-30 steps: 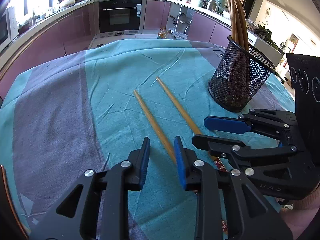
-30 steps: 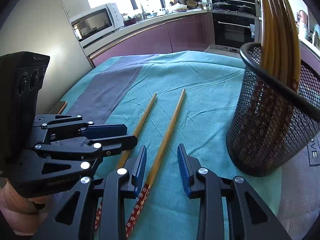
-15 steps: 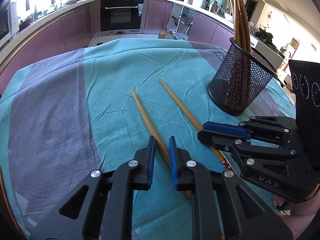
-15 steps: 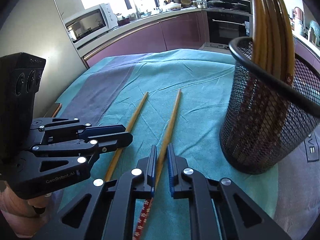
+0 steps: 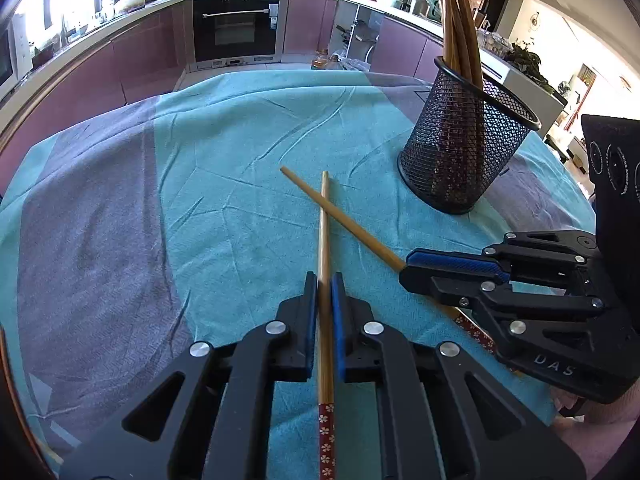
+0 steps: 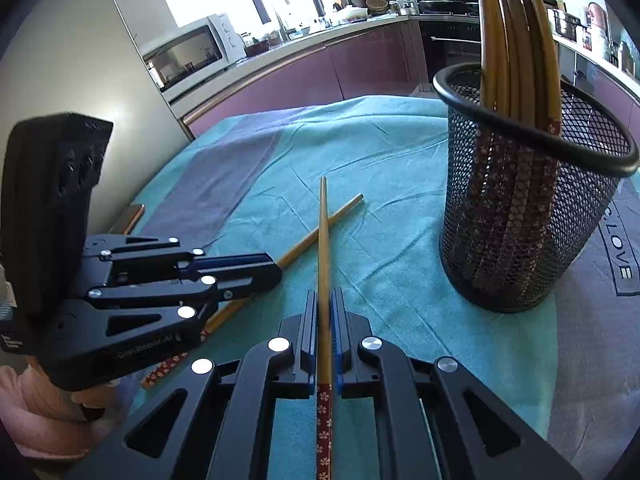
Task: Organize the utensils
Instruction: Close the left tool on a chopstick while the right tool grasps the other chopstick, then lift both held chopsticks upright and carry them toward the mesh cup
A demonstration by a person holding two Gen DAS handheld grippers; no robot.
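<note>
Two bamboo chopsticks with red flowered ends cross over the teal cloth. My left gripper (image 5: 324, 280) has its jaws closing tight on one chopstick (image 5: 324, 220), the blue pads pressing its shaft. My right gripper (image 6: 324, 296) is shut on the other chopstick (image 6: 323, 232), which points straight ahead. Each view shows the other gripper beside it: the right gripper (image 5: 406, 270) at the right with its chopstick (image 5: 352, 226), and the left gripper (image 6: 276, 270) at the left with its chopstick (image 6: 342, 213). A black mesh cup (image 5: 460, 152) (image 6: 516, 240) stands ahead to the right, holding several chopsticks (image 6: 516, 40).
A teal cloth with grey-purple stripes (image 5: 88, 220) covers the table. A thin brown-edged object (image 6: 134, 216) lies at the table's left edge. Kitchen cabinets, an oven and a microwave (image 6: 188, 56) stand beyond the table. A hand in a pink sleeve (image 6: 36, 412) holds the left gripper.
Both grippers went from open around the chopsticks to shut on them. The two chopsticks lay apart side by side; now their far ends cross.
</note>
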